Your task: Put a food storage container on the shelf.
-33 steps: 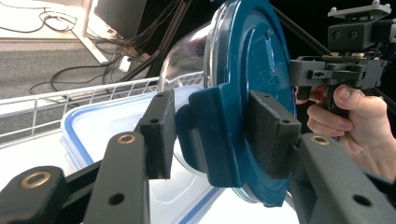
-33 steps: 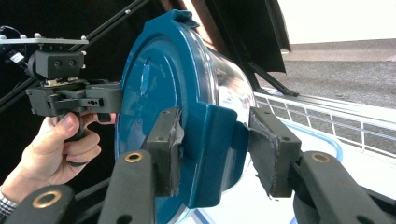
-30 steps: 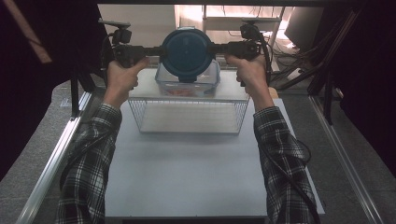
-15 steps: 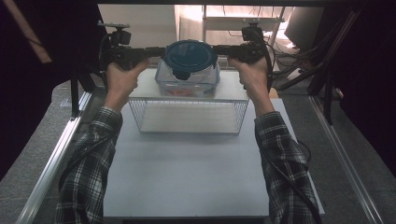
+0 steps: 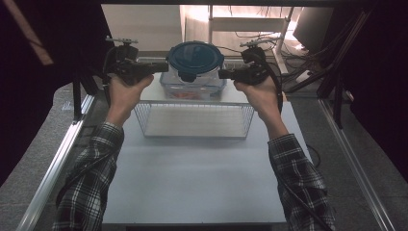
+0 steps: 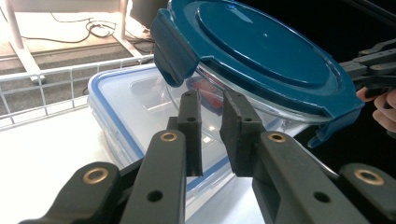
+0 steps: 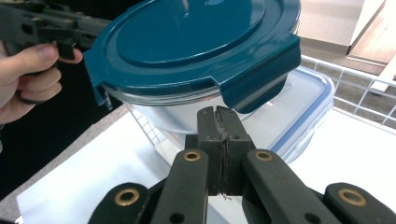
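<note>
A round glass bowl (image 5: 194, 77) with a dark blue clip lid (image 5: 195, 56) sits on top of a flat clear box (image 6: 140, 112) with a blue-edged lid, and both rest on the white top of a wire rack (image 5: 194, 120) at the far end of the desk (image 5: 192, 178). Something red shows through the bowl's glass.

Taking the bowl as the landmark: the left tongs (image 5: 161, 67) are at its left side, level with the lid, and the right tongs (image 5: 223, 73) are at its right side at the same height. In the left gripper view the left tongs (image 6: 211, 133) have just been closing; a narrow gap remains between the 2 jaws, nothing sits in it, and their tips lie just under a lid clip (image 6: 172, 53). In the right gripper view the right tongs (image 7: 218, 140) have just been closing too; the jaws are pressed together with nothing between them, just below another clip (image 7: 259, 79)
</note>
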The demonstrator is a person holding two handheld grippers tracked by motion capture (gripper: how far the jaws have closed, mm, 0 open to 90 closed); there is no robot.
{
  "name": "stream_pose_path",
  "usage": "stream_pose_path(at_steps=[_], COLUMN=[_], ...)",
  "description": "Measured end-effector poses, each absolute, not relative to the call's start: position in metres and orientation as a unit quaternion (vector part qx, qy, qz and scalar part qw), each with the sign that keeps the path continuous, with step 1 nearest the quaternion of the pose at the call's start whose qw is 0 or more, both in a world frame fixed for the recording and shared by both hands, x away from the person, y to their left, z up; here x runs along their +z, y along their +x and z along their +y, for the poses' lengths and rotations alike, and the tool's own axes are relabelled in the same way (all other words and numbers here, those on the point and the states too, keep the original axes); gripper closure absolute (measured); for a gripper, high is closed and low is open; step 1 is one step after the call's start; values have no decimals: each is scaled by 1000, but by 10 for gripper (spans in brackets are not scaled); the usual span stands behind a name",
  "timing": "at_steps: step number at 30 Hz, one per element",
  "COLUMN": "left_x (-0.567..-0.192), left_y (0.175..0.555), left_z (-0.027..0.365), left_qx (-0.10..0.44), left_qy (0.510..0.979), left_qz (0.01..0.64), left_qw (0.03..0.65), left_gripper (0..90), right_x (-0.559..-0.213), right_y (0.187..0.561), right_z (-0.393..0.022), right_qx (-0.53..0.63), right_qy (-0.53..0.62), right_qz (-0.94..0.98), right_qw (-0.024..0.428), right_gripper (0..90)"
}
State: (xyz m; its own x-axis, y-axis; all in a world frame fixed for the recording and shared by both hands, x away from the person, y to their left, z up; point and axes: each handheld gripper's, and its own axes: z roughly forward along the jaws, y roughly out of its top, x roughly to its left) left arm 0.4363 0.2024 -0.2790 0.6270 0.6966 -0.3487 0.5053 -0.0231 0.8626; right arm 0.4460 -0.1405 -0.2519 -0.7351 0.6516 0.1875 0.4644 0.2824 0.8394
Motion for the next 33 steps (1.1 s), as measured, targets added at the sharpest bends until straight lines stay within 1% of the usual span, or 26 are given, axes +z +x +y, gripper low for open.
stream_pose_path(at_steps=[5, 7, 12, 14, 15, 16, 17, 20, 23, 24, 25, 26, 27, 28, 29, 30, 31, 32, 33], left_x=[-279, -279, -281, -283, -284, -286, -288, -293, -298, -300, -300, -301, -303, -307, -307, -309, -312, -318, -318], left_y=[436, 436, 434, 431, 429, 427, 425, 418, 408, 401, 401, 397, 393, 386, 386, 382, 378, 372, 372], left_z=[201, 202, 206, 207, 208, 208, 209, 205, 200, 197, 197, 196, 194, 192, 192, 191, 190, 188, 188], left_qx=[90, 101, 97, 95, 93, 93, 91, 94, 102, 107, 107, 107, 107, 113, 113, 115, 116, 119, 119], left_qy=[709, 711, 708, 711, 712, 712, 713, 721, 728, 732, 732, 735, 737, 743, 743, 746, 749, 753, 753], left_qz=[426, 430, 430, 424, 422, 420, 417, 408, 395, 381, 381, 375, 369, 360, 360, 357, 354, 349, 349], left_qw=[554, 548, 552, 553, 554, 555, 556, 552, 551, 554, 554, 554, 556, 553, 553, 550, 549, 545, 545], left_gripper=[775, 771, 759, 737, 697, 697, 664, 517, 421, 371, 346, 346, 324, 277, 259, 241, 241, 209, 202], right_x=[-255, -257, -260, -260, -262, -262, -263, -268, -274, -278, -281, -281, -283, -289, -289, -294, -294, -300, -300], right_y=[454, 458, 465, 463, 459, 459, 456, 447, 439, 434, 431, 431, 428, 423, 423, 418, 418, 412, 412], right_z=[-137, -136, -138, -140, -143, -143, -144, -146, -147, -148, -149, -149, -150, -151, -151, -152, -152, -153, -153], right_qx=[491, 491, 498, 503, 508, 508, 510, 513, 511, 512, 514, 514, 516, 512, 512, 509, 509, 508, 508], right_qy=[361, 368, 378, 374, 369, 369, 366, 357, 348, 342, 340, 340, 338, 336, 336, 331, 331, 328, 328], right_qz=[785, 781, 771, 770, 770, 770, 769, 772, 776, 778, 778, 778, 778, 781, 781, 784, 784, 786, 786], right_qw=[110, 116, 122, 121, 118, 118, 118, 117, 121, 123, 124, 124, 123, 123, 123, 125, 125, 127, 127], right_gripper=[890, 891, 890, 882, 866, 848, 822, 711, 608, 539, 509, 509, 477, 417, 417, 365, 365, 315, 315])
